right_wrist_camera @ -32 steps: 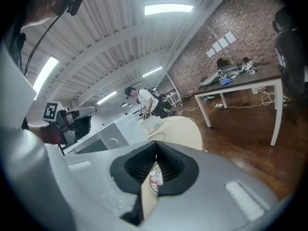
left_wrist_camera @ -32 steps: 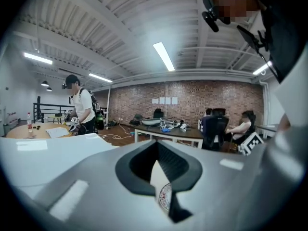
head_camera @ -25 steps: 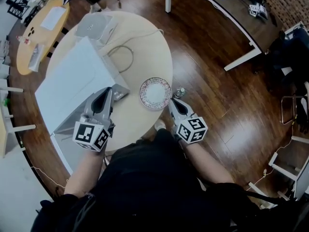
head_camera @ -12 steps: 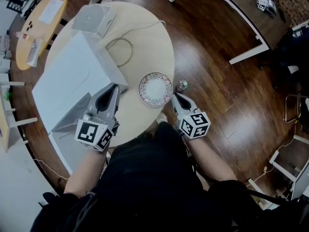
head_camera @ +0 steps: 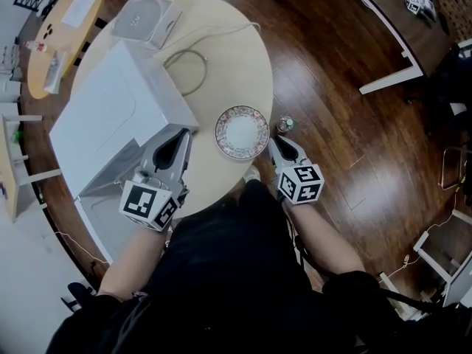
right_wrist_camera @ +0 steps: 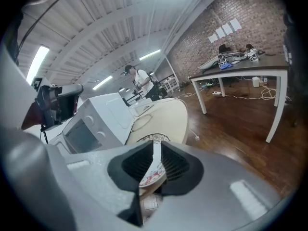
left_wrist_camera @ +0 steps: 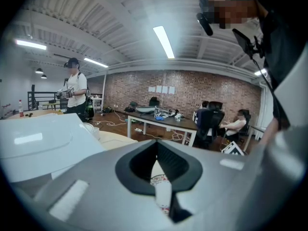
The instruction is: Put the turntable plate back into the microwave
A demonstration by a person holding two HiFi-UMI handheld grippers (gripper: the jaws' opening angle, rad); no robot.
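The turntable plate (head_camera: 242,132), white with a patterned rim, lies flat on the round pale surface (head_camera: 228,57) near its lower right edge, just right of the white microwave (head_camera: 110,120) and not touching it. The right claw (head_camera: 277,142) sits just right of the plate at the surface's edge. Its jaws have just been opening and stand a narrow way apart. They clamp nothing, and in the right gripper view the plate's rim (right_wrist_camera: 153,174) shows through the gap, close ahead. The left claw (head_camera: 181,134) rests at the microwave's lower right corner, left of the plate and apart from it. Its jaws are drawn together and empty, with the plate in sight beyond them. A looped cable (head_camera: 193,72) lies on the surface above the plate, and a small can (head_camera: 285,125) stands on the wooden floor (head_camera: 332,124) just beyond the right claw.
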